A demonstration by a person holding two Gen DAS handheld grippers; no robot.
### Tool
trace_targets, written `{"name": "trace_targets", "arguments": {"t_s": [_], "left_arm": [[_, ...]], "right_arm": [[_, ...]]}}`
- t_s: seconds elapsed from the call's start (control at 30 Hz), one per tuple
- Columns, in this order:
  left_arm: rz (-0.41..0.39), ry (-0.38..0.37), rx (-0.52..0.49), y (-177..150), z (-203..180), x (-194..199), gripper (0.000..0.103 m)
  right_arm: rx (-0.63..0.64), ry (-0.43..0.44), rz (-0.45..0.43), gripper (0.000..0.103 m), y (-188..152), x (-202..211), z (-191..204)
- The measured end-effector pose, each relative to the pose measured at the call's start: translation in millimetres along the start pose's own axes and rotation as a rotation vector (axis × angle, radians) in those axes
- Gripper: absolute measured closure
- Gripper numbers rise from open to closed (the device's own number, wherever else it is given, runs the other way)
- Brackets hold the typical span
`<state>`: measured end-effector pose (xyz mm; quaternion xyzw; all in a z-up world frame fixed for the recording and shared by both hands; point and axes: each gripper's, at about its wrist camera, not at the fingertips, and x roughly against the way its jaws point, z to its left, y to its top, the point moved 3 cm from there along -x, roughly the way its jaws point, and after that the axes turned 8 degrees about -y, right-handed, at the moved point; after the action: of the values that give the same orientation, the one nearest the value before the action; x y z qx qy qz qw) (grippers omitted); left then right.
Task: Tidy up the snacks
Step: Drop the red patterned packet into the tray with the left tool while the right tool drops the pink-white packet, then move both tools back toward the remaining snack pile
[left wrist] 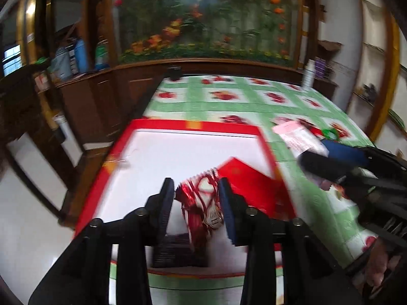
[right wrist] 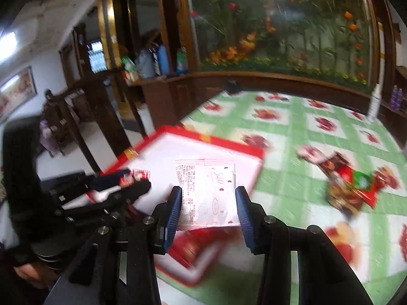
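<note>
Your left gripper (left wrist: 197, 198) grasps the striped packet (left wrist: 201, 200), your right gripper (right wrist: 209, 211) the white sachet (right wrist: 207, 193) — light, crinkly, slippery; pinch mid-body.

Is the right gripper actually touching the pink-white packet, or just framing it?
Touching. In the right wrist view the right gripper has both blue pads against the edges of the pink-white packet, which hangs lifted above the red-rimmed tray.

a green checked tablecloth (right wrist: 300, 152) with red flower squares is covering the table. a white bottle (right wrist: 374, 103) is standing at its far right corner. a flower mural (left wrist: 206, 17) is filling the far wall, with wooden cabinets (left wrist: 101, 96) and blue bottles (left wrist: 81, 54) sitting far left.
</note>
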<state>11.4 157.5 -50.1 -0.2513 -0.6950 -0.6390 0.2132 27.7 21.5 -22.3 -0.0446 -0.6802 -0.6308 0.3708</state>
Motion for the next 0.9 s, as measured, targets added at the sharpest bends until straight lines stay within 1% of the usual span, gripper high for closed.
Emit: {"name": "trace_targets", "arguments": {"t_s": [0.03, 0.07, 0.1, 0.13, 0.2, 0.33, 0.47, 0.57, 0.63, 0.73, 0.83, 0.9], "left_arm": [[-0.002, 0.020, 0.018, 0, 8, 0, 0.058], [-0.006, 0.035, 0.035, 0, 14, 1, 0.048], [-0.009, 0.054, 0.053, 0, 21, 1, 0.041], [-0.011, 0.066, 0.070, -1, 26, 1, 0.040], [-0.004, 0.068, 0.088, -3, 29, -2, 0.040], [0.040, 0.044, 0.081, -11, 22, -10, 0.040], [0.067, 0.014, 0.041, -13, 1, -16, 0.040], [0.086, -0.008, 0.007, -14, -19, -20, 0.040], [0.099, -0.020, -0.010, -14, -29, -22, 0.040], [0.120, -0.039, -0.035, -13, -48, -26, 0.040], [0.140, -0.066, -0.061, -11, -69, -31, 0.039], [0.149, -0.081, -0.083, -8, -85, -34, 0.039]], "right_arm": [[-0.029, 0.026, -0.011, 0.052, 4, -2, -2], [-0.056, 0.043, -0.014, 0.044, 6, -3, -5], [-0.086, 0.055, -0.021, 0.040, 7, -2, -8], [-0.121, 0.062, -0.032, 0.040, 7, 0, -15], [-0.155, 0.055, -0.033, 0.038, 4, 2, -28], [-0.231, -0.003, -0.001, 0.038, -11, 1, -65], [-0.322, -0.059, 0.054, 0.038, -39, 2, -108], [-0.407, -0.081, 0.080, 0.038, -61, 9, -143], [-0.477, -0.095, 0.077, 0.038, -74, 18, -170], [-0.544, -0.120, 0.060, 0.037, -88, 31, -202], [-0.591, -0.138, 0.043, 0.036, -97, 40, -227], [-0.623, -0.135, 0.034, 0.035, -103, 44, -240]]}}
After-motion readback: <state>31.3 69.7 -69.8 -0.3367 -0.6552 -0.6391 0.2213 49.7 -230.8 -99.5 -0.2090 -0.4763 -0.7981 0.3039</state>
